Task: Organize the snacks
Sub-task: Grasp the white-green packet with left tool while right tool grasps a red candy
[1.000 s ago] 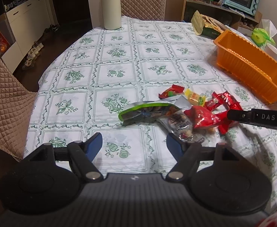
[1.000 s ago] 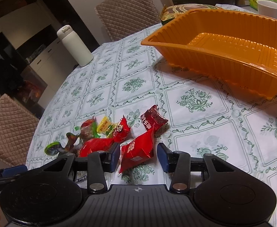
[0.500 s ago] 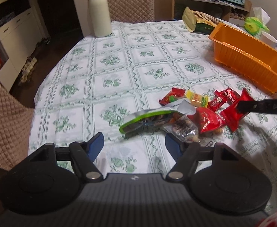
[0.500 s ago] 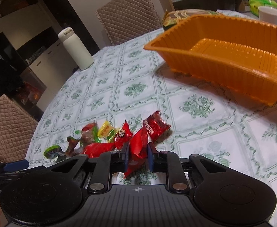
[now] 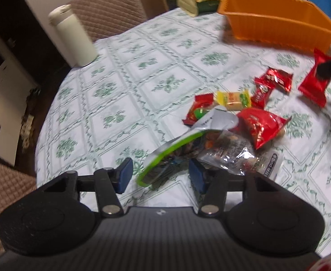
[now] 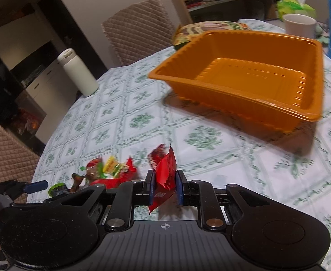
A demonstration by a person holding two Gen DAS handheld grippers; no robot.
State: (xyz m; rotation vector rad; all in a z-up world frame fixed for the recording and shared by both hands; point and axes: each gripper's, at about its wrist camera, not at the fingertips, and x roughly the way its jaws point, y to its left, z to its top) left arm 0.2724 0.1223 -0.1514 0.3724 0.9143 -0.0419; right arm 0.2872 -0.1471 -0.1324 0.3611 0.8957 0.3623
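The counter (image 5: 156, 52), round and covered in a green-patterned white cloth, carries everything here. Taking the orange tray (image 6: 244, 76) as the landmark: it sits on the far right part of the counter, and its inside shows nothing in it. Behind the tray lies a flat green-and-yellow packet (image 6: 201, 30), and past the tray's far right corner stands a white mug (image 6: 299, 23). Well to the left of the tray, near the counter's edge, a white bottle (image 5: 71, 35) stands upright.

On the near side of the tray, well apart from it, the snack pile (image 5: 228, 122) lies loose on the cloth: red wrappers, a yellow candy, a clear bag of mixed nuts and a green-rimmed pouch (image 5: 165, 158).

The right gripper (image 6: 164, 186) has its jaws pinching a red snack packet (image 6: 165, 171), held off the cloth between pile and tray. The left gripper (image 5: 161, 176) is at the pile's near edge; its jaws have just been closing, yet stand spread, with the end of the green-rimmed pouch lying between them and the pads not pressing on it.
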